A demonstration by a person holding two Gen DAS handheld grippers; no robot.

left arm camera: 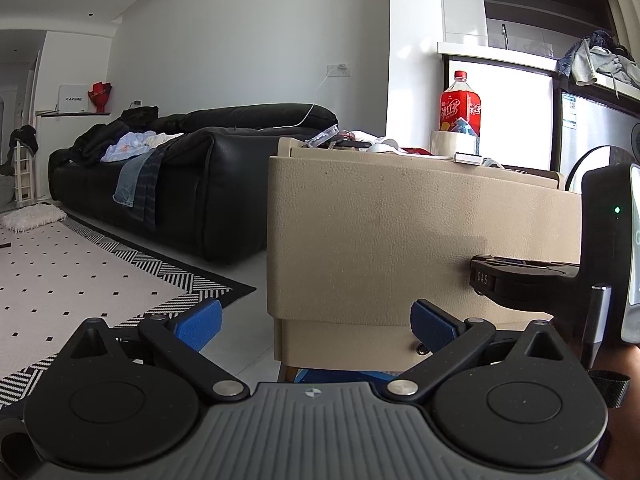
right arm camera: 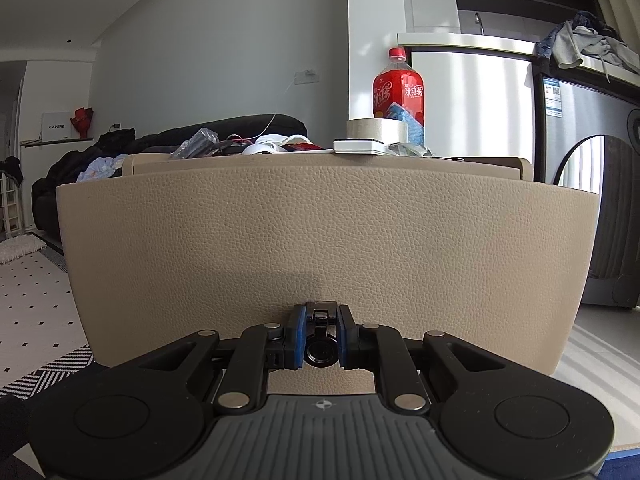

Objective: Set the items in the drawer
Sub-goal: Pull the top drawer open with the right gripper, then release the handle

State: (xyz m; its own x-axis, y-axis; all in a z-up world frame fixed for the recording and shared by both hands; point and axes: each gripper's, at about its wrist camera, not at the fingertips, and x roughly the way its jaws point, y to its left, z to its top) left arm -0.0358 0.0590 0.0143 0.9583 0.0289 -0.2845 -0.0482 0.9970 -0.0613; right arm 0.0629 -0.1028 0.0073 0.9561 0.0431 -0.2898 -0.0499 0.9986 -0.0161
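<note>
"CAPERE" on white box [left arm camera: 73,99] on far shelf, readable in both views. "DAS" on black part of the right gripper [left arm camera: 520,276], seen from left wrist. Red bottle [right arm camera: 398,94] label has white Chinese characters, looks like 冰红茶. Sticker on steel appliance [right arm camera: 554,102] too small to read

Lived-in home, an open living room joined to a laundry nook. Black leather sofa [left arm camera: 168,168] heaped with clothes, patterned black-and-white rug [left arm camera: 80,280] on the pale floor, beige leather-textured bedside cabinet [right arm camera: 320,240] cluttered on top, large red drink bottle [right arm camera: 398,92], washing machine [right arm camera: 600,208] beneath a counter piled with laundry [right arm camera: 580,46].
</note>
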